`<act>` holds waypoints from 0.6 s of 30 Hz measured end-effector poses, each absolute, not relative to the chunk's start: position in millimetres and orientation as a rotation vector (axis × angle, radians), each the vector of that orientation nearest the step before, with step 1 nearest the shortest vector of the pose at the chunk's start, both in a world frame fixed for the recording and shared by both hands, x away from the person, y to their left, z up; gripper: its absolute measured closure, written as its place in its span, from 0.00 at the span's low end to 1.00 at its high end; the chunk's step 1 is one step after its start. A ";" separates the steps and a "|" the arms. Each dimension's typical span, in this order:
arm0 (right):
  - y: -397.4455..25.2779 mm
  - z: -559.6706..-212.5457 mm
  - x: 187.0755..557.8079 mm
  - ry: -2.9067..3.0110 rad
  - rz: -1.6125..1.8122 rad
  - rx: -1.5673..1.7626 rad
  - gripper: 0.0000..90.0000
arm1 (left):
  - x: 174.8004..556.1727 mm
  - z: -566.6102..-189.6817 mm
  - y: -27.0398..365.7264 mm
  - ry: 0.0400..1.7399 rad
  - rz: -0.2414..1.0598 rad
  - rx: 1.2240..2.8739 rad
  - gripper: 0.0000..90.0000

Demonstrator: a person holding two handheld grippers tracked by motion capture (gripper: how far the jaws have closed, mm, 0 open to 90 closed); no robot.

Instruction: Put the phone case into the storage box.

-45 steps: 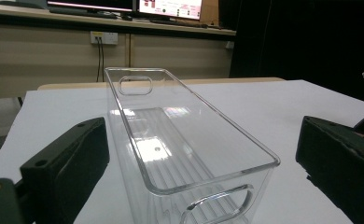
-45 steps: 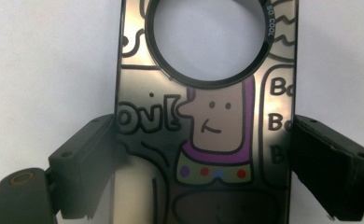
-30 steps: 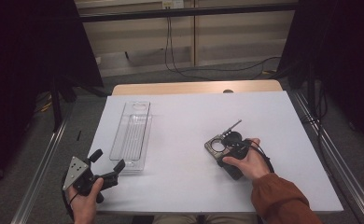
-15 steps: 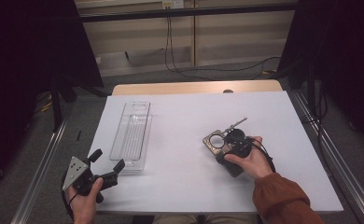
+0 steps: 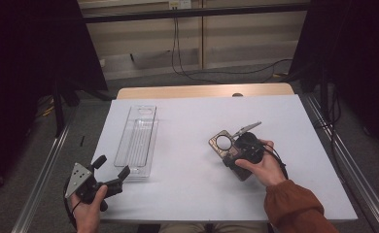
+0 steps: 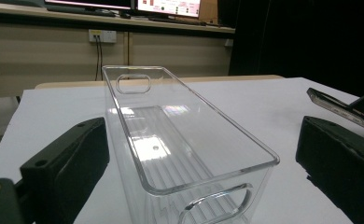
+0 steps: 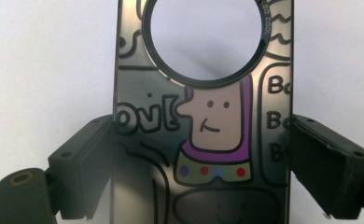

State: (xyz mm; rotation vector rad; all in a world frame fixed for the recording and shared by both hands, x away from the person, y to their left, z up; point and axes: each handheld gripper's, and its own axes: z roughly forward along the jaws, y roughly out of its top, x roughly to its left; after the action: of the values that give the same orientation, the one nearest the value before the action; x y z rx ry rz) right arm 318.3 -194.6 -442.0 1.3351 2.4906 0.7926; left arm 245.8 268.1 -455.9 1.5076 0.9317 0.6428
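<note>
A long clear plastic bin [image 6: 180, 144] lies on the white table [image 5: 187, 194], its near end just ahead of the left gripper [image 5: 111, 175], whose 2 jaws stand apart. The right gripper [image 7: 203, 163] clamps a dark cartoon-printed phone case with a round hole [image 7: 203, 126] by both side edges, right of the bin.

The clear bin [image 5: 138, 144] stands directly ahead of the left gripper [image 5: 111, 172], blocking forward travel. Bare surface [image 5: 182, 145] lies open between the bin and the phone case [image 5: 225, 145].
</note>
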 end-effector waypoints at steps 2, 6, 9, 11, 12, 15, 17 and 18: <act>-196.6 -441.2 318.4 2.481 0.811 1.323 0.14 | 246.0 -456.1 268.4 0.934 0.643 1.508 0.03; -198.9 -440.1 317.9 2.444 0.872 1.291 0.14 | 245.9 -456.0 268.3 0.932 0.643 1.507 0.03; -200.1 -437.7 317.2 2.404 0.915 1.276 0.14 | 245.8 -456.0 268.3 0.931 0.646 1.509 0.03; -202.0 -437.6 317.5 2.378 0.968 1.258 0.14 | 245.9 -456.4 267.9 0.932 0.643 1.510 0.03; -203.0 -437.5 317.7 2.374 0.984 1.248 0.14 | 245.9 -456.4 267.8 0.930 0.642 1.510 0.03; -205.5 -436.8 317.4 2.346 1.017 1.238 0.14 | 245.8 -456.3 267.8 0.933 0.642 1.507 0.03; -207.0 -435.5 316.7 2.330 1.025 1.230 0.14 | 246.0 -456.6 267.7 0.933 0.639 1.505 0.03; -207.6 -435.2 316.4 2.326 1.043 1.221 0.14 | 246.2 -456.7 267.9 0.931 0.641 1.507 0.03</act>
State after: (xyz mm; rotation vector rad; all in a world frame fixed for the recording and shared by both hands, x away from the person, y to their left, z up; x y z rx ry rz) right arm 316.4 -207.6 -435.2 1.2207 2.3263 1.0425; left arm 246.2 267.9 -456.7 1.5070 0.9309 0.6411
